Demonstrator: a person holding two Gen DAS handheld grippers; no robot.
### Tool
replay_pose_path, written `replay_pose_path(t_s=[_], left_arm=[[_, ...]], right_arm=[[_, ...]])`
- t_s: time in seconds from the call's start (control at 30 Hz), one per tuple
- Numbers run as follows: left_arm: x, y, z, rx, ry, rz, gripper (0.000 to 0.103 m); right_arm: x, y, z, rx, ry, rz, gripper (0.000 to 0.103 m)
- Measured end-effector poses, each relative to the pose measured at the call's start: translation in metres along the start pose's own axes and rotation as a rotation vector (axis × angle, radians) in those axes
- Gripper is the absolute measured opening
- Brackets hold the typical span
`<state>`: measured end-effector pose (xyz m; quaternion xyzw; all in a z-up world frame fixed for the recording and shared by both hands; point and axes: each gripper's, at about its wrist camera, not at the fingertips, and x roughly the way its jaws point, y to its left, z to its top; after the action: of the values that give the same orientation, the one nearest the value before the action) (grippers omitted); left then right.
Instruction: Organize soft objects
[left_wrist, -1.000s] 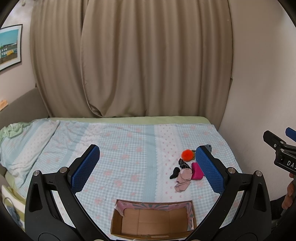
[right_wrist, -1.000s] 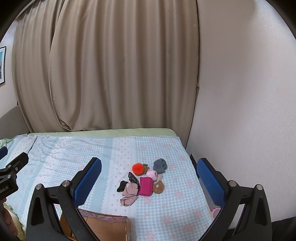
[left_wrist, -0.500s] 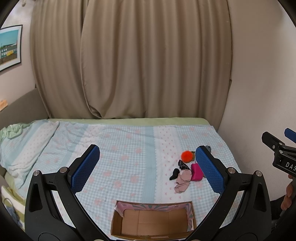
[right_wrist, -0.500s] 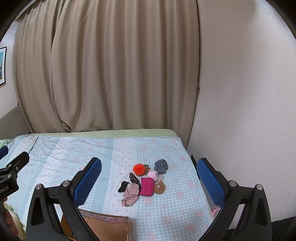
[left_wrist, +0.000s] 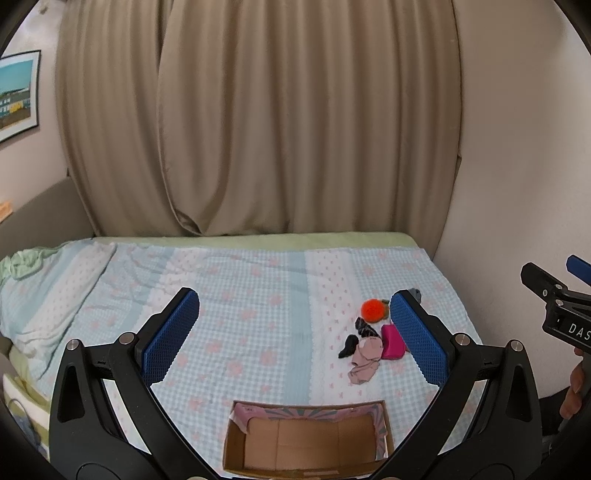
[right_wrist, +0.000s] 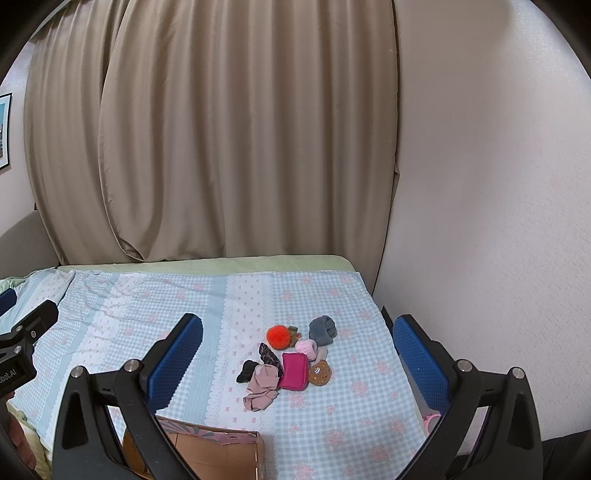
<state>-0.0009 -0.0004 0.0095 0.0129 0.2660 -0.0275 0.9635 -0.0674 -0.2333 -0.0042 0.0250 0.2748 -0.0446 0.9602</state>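
Both claws hang released and empty above the near edge of the bed: right gripper (right_wrist: 297, 360) with blue pads spread wide, left gripper (left_wrist: 295, 336) likewise wide.

Right claw frames the pile of soft objects (right_wrist: 288, 363) almost dead centre between its fingers, ahead and below, well apart from the pads. From the left claw the same pile (left_wrist: 371, 339) sits off to the right, partly hidden behind its right pad. Judgement: right hand is the nearer and better lined up for a first pick.

Pile contents, right view:
- orange pom-pom (right_wrist: 279, 336), round, fuzzy, far side.
- grey rolled sock (right_wrist: 323, 329), far right.
- small pale pink roll (right_wrist: 306, 348), touching the grey one.
- magenta pouch (right_wrist: 294, 371), flat, rectangular, long axis running roughly away from the claw.
- brown knitted round piece (right_wrist: 320, 373), just beside the pouch.
- dusty pink crumpled cloth (right_wrist: 261, 387), nearest item, limp.
- black sock (right_wrist: 246, 370) and a dark patterned piece (right_wrist: 269, 356); probably a scrunchie, too small to tell.

Cardboard box (left_wrist: 308, 445) sits open near the bed's front edge, directly under the left claw, to the near left of the pile; nothing seen inside it. Bedcover (right_wrist: 147, 314) is blue gingham with pink flowers, soft and slightly rumpled.

Judgement: nothing sorted yet; task at its start.
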Motion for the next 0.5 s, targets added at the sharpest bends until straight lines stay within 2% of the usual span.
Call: replay_pose_path(t_s=[0.13, 0.27, 0.4, 0.5], left_arm=[[0.016, 0.001, -0.003, 0.001, 0.047, -0.028, 0.103], [0.053, -0.006, -0.014, -0.001, 0.126, -0.071, 0.103], [0.097, -0.024, -0.03, -0.015, 0.21, -0.118, 0.103], [0.14, -0.045, -0.046, -0.008, 0.305, -0.143, 0.103]], right_arm=[[0.001, 0.0, -0.002, 0.004, 0.013, 0.004, 0.103], [0.019, -0.008, -0.006, 0.012, 0.052, 0.003, 0.103], [0.053, -0.029, -0.009, 0.023, 0.098, 0.002, 0.103], [0.087, -0.05, -0.009, 0.021, 0.131, 0.01, 0.103]])
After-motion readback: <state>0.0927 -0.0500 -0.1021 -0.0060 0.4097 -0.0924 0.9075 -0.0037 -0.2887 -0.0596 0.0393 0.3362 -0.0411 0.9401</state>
